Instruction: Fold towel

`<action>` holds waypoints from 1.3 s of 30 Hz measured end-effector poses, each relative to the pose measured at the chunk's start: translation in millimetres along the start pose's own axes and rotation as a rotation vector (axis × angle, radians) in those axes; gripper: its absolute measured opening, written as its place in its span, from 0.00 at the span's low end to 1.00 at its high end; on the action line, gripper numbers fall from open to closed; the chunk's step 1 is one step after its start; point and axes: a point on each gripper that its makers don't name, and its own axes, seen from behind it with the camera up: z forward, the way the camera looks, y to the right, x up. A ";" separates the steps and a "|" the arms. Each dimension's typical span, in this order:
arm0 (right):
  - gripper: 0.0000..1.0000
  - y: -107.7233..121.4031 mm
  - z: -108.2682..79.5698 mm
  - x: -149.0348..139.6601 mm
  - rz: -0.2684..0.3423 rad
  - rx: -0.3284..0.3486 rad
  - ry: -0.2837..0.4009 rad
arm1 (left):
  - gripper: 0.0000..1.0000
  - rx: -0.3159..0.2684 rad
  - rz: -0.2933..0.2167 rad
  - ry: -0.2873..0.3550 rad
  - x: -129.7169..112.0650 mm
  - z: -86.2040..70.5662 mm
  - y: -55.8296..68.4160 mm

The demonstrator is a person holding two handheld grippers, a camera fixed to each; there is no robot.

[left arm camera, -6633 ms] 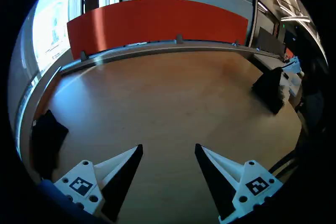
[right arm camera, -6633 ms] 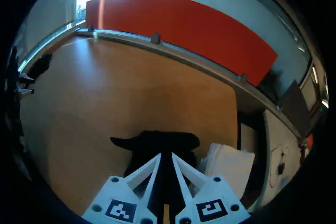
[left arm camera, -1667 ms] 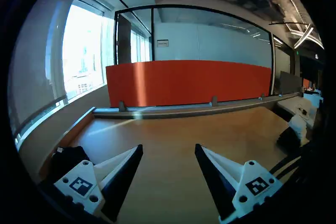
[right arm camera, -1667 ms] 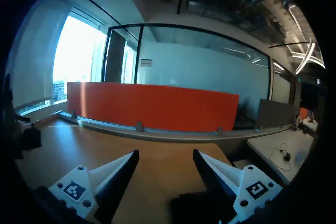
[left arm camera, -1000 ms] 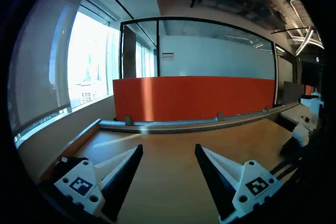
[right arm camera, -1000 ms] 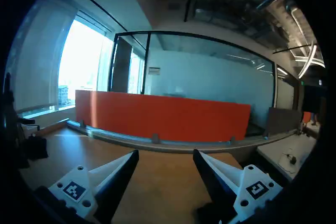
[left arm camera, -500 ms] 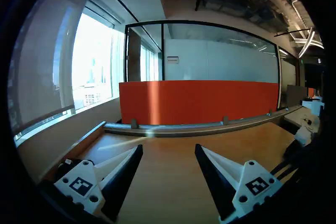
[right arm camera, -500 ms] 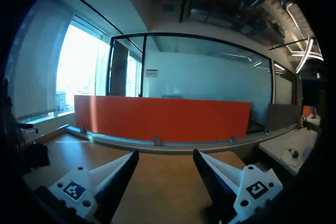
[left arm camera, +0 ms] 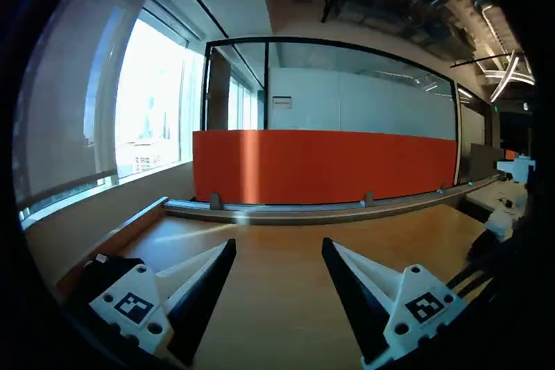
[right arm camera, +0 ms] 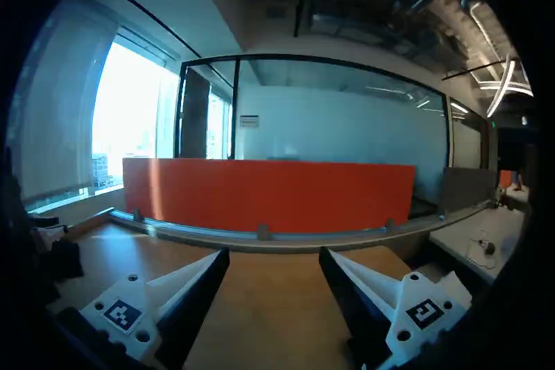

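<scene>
My left gripper (left arm camera: pixel 278 240) hung spread over the open tan wooden tabletop (left arm camera: pixel 277 314), my right gripper (right arm camera: pixel 273 250) likewise spread, pinching nothing, what I took for the dark crumpled towel (left arm camera: pixel 97 273) lay at 8 o'clock by the table's edge, long orange partition panel (left arm camera: pixel 326 165) closed off 12 o'clock.

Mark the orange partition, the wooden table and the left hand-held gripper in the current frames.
orange partition (left arm camera: pixel 326 165), left gripper view, middle of its front face.
wooden table (left arm camera: pixel 277 321), left gripper view, bare top near the camera.
left hand-held gripper (left arm camera: pixel 278 240), left gripper view, midway between its open fingertips.
</scene>
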 end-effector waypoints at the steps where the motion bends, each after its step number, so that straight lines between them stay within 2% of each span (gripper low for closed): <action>1: 1.00 -0.6 -0.9 -1.8 0.000 0.000 0.001 | 0.92 0.001 0.001 0.001 -4.7 0.3 -1.1; 17: 1.00 2.9 -5.8 -40.0 0.051 -0.017 -0.008 | 0.91 0.020 0.010 0.059 -63.9 -1.9 -12.3; 29: 1.00 -6.0 -5.1 -64.1 0.032 -0.009 0.008 | 0.92 0.021 0.023 0.099 -99.3 -2.4 -24.3; 39: 1.00 -14.0 -5.4 -76.0 0.028 -0.001 0.016 | 0.92 0.034 0.003 0.115 -119.7 -4.0 -36.9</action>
